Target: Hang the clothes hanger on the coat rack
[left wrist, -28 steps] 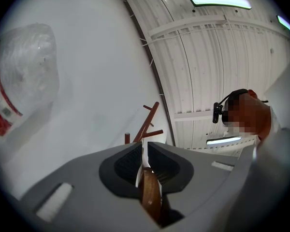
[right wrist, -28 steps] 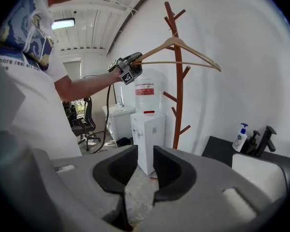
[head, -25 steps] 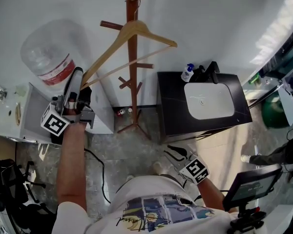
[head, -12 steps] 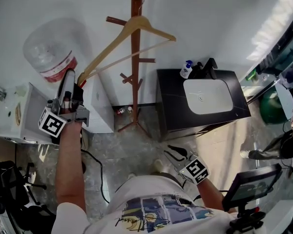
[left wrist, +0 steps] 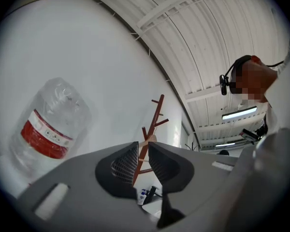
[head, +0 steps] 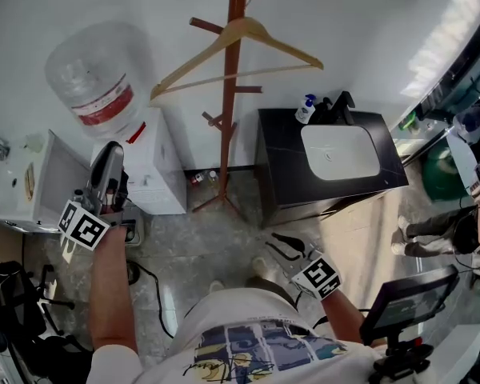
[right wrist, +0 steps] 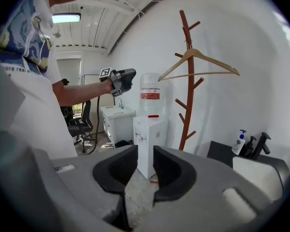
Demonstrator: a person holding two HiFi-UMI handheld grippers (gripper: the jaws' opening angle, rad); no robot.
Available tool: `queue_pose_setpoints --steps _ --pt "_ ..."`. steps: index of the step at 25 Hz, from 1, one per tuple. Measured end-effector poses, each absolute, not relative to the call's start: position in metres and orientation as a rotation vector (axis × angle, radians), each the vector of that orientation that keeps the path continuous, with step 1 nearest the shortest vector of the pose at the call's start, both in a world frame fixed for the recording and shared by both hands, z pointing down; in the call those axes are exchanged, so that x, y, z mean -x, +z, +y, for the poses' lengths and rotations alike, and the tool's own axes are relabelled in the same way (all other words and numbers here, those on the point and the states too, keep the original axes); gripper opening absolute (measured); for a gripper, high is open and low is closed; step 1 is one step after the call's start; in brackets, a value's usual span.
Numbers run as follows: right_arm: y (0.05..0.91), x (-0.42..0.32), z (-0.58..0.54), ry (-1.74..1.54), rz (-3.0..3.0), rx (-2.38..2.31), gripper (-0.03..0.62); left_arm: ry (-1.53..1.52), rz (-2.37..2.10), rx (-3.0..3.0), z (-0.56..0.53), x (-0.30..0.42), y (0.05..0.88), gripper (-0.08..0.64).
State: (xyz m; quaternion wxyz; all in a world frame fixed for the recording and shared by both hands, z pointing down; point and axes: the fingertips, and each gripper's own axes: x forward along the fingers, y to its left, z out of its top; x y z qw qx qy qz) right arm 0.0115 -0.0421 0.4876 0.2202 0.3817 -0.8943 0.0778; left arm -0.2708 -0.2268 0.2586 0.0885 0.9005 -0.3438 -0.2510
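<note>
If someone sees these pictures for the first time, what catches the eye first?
Probably the wooden clothes hanger hanging on the tall reddish coat rack, top centre. Left of it a big clear water bottle with a red label sits on a white dispenser. Lower left, the left hand-held gripper is empty, apart from the hanger.

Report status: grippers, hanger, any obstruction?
Left gripper jaws barely apart, empty, clear of rack. Right gripper low, jaws slightly apart, empty. Clothes hanger hanging on coat rack. Nothing in the way.
</note>
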Motion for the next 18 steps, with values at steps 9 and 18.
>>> queue_pose_setpoints --steps 9,18 --pt "0.468 0.009 -0.028 0.159 -2.496 -1.102 0.1 -0.35 -0.936 -2.786 -0.156 0.24 0.311 0.063" --pt "0.443 0.024 -0.008 0.094 -2.51 -1.146 0.097 -0.116 -0.736 -2.83 -0.076 0.182 0.349 0.07"
